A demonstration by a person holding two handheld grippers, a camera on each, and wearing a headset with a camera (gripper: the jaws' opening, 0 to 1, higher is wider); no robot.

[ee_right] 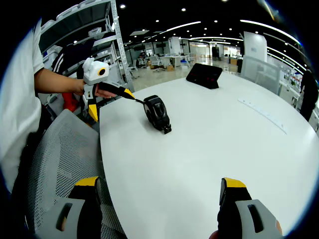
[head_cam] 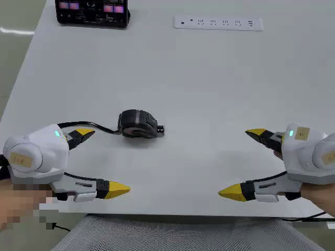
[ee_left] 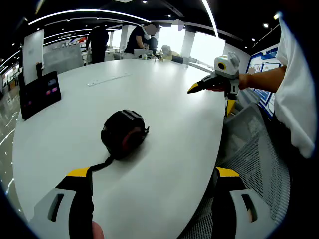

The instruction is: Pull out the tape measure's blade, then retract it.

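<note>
Left gripper and right gripper sit low in the head view, each with its jaws spread wide and holding nothing. Between them, nearer the left one, the tape measure lies on the white table. Its blade is inside the case, and its black strap trails toward the left gripper's far jaw. From the left gripper view, the tape measure rests just ahead of the parted jaws. From the right gripper view, it lies well ahead, untouched.

Tape measure on the table near the left gripper, right gripper well apart, power strip behind.
</note>
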